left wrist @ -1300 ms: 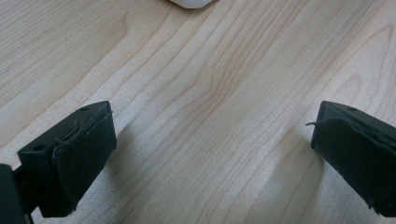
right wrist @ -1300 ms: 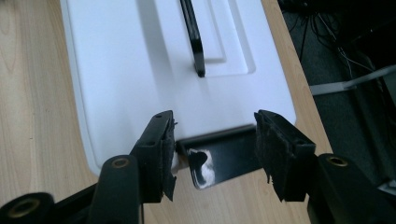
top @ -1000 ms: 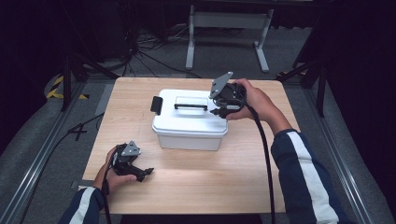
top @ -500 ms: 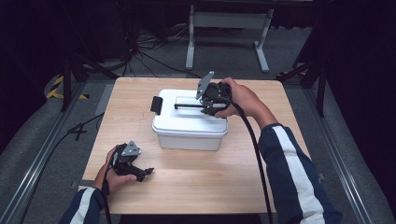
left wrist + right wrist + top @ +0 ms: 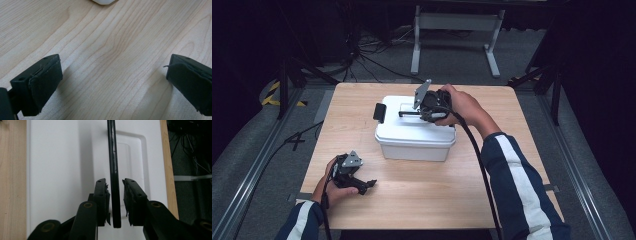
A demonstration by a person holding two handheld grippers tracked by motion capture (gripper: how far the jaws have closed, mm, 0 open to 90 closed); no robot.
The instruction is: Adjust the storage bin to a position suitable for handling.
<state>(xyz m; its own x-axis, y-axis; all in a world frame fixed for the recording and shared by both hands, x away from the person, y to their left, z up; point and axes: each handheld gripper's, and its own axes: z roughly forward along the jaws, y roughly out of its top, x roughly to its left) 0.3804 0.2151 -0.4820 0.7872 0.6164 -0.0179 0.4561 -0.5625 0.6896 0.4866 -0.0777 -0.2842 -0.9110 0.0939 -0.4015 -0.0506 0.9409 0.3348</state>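
We see the right gripper (image 5: 114, 195) jaws narrowing astride the box (image 5: 414, 135) handle (image 5: 113, 157), which runs up frame centre, not yet pinched; left gripper (image 5: 112, 82) jaws wide.

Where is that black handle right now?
In the high view, the black handle lies across the lid of the white box mid-table; the right tool straddles it, jaws closing.

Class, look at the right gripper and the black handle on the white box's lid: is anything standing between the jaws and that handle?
Nothing visible does. The black handle stands up between the right gripper jaws, which have just been closing on it; a slim gap shows on each side. The white box lid around it is bare.
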